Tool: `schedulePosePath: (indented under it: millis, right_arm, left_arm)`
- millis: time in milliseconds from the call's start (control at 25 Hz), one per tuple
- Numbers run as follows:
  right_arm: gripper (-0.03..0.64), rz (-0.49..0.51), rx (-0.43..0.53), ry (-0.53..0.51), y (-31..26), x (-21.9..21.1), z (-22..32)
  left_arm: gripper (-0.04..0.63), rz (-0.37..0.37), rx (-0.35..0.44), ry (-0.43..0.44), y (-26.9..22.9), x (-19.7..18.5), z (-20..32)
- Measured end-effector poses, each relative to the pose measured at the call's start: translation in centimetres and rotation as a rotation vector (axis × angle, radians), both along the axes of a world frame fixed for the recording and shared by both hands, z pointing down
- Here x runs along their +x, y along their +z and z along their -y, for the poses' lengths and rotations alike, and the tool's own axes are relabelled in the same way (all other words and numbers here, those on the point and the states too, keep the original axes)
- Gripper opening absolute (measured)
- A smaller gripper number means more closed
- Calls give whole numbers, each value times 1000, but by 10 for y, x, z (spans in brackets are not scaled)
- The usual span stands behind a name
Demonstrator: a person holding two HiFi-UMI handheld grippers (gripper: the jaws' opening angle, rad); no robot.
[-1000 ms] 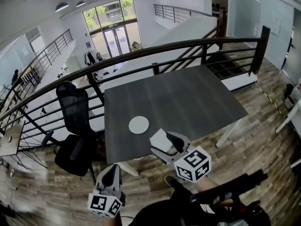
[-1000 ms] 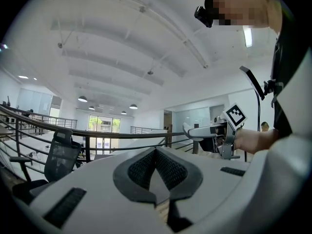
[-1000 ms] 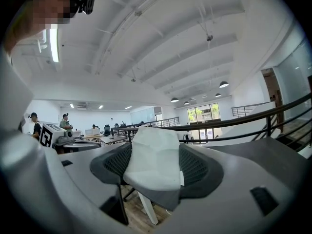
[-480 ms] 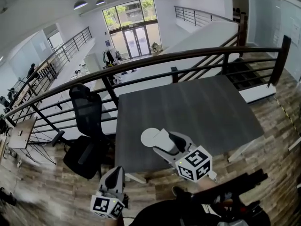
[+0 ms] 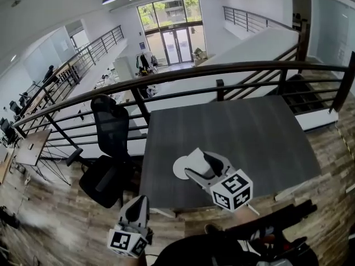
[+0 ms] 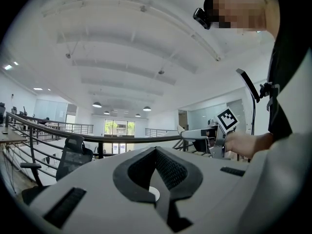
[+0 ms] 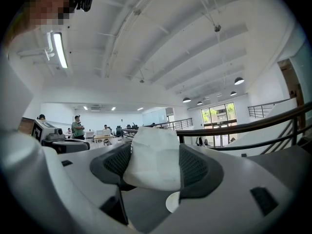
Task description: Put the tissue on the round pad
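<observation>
fingers (image 7: 201,165) of right gripper (image 5: 195,162) clamping tissue (image 7: 153,160), level over round pad (image 5: 178,170), left gripper (image 5: 140,203) closed, empty

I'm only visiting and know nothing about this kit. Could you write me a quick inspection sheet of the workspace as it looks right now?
Surface: dark grey wood-grain table; only the pad lies on it.
Job's things: white round pad near the table's front edge, partly hidden by the right gripper; white folded tissue not yet on it.
Clutter: nothing seen.
Grippers: right gripper, fingers shut on the tissue, raised close by the pad; left gripper, fingers shut, empty, short of the table.
Cables: nothing seen.
Surroundings: black office chair left of the table, dark metal railing behind, wood-plank floor.
</observation>
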State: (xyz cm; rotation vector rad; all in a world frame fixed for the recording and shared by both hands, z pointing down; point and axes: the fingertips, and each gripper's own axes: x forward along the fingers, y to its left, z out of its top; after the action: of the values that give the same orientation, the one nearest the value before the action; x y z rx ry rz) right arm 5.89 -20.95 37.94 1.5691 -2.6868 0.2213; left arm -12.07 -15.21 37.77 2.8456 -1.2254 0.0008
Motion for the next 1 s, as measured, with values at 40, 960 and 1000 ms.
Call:
schedulePosePath:
  millis: [40,960,1000]
  right_arm:
    - [316,2,-1,-3,1,1,4]
    - [316,-27,-175,-90,111,5,87]
    - [316,-30,-185,-94,117,6,89]
  left_arm:
    - [5,1,2,-6,-1,0,1]
    - [5,83,-60,-184,21,-1,20]
    - [5,90,-64,-188,23,0,20]
